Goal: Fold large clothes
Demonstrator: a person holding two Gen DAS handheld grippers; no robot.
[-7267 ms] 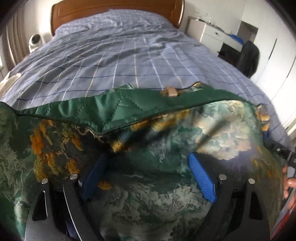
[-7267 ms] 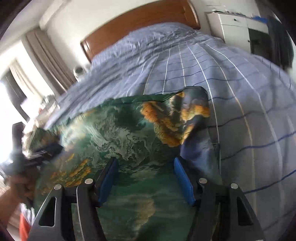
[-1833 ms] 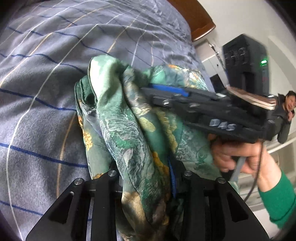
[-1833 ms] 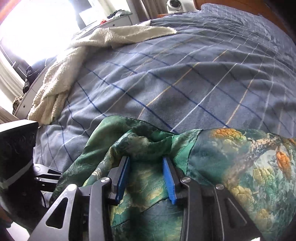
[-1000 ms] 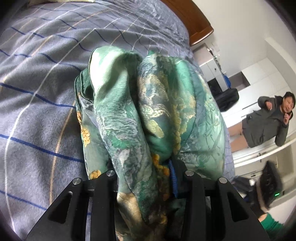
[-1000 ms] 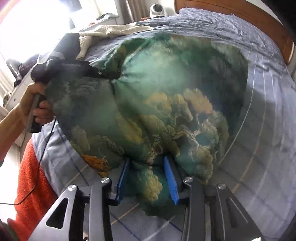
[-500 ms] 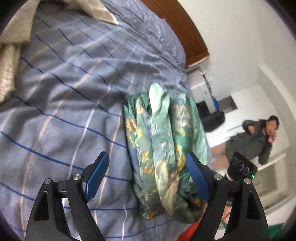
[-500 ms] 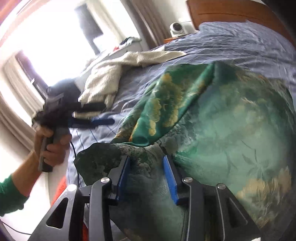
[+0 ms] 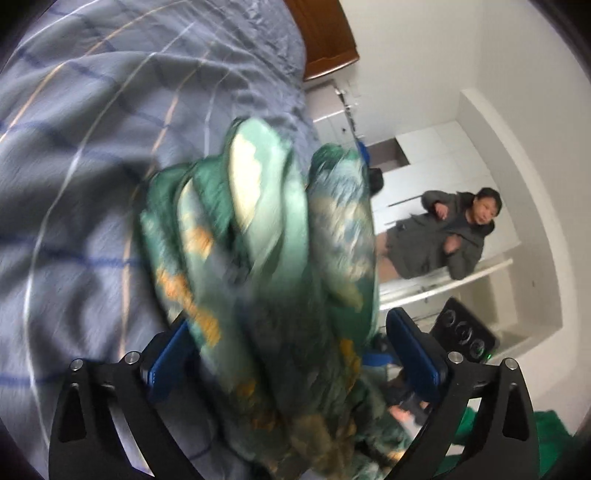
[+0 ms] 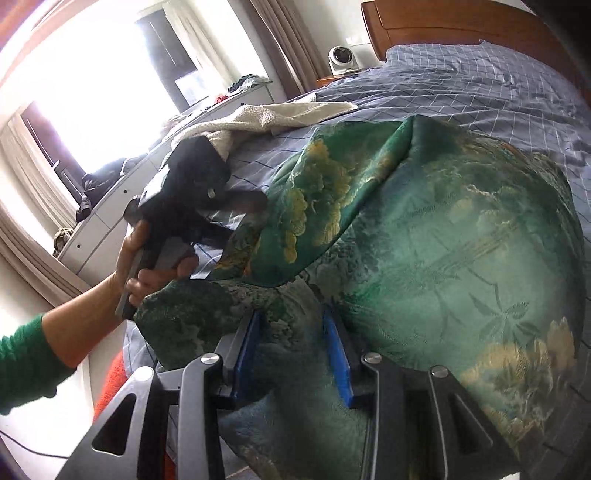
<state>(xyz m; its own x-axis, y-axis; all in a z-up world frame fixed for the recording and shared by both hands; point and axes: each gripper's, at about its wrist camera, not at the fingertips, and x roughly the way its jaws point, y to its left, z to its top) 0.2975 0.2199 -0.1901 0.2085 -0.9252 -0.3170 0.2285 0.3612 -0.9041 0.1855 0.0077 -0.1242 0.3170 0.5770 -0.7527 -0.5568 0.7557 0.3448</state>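
Note:
A green satin garment (image 10: 454, 236) with gold and pale print lies bunched on the blue checked bed (image 10: 480, 81). My right gripper (image 10: 291, 350) is shut on a thick fold at its near edge, with cloth pinched between the blue pads. In the left wrist view, which is blurred, the bundled garment (image 9: 266, 229) fills the space between the fingers of my left gripper (image 9: 288, 350). Its jaws are opening wide, and the right pad stands clear of the cloth. In the right wrist view, the left gripper (image 10: 240, 218) sits at the garment's left edge, held by a hand in a green sleeve.
A cream towel (image 10: 280, 114) lies on the bed's far left side. The wooden headboard (image 10: 461, 22), a small white fan (image 10: 343, 59) and a white dresser (image 10: 122, 206) border the bed. A person in a grey coat (image 9: 443, 236) stands by white cupboards.
The left gripper let go of the garment and spread wide, drew back, then moved in until the bundle sits between its fingers. The right gripper kept its hold and swung the cloth over.

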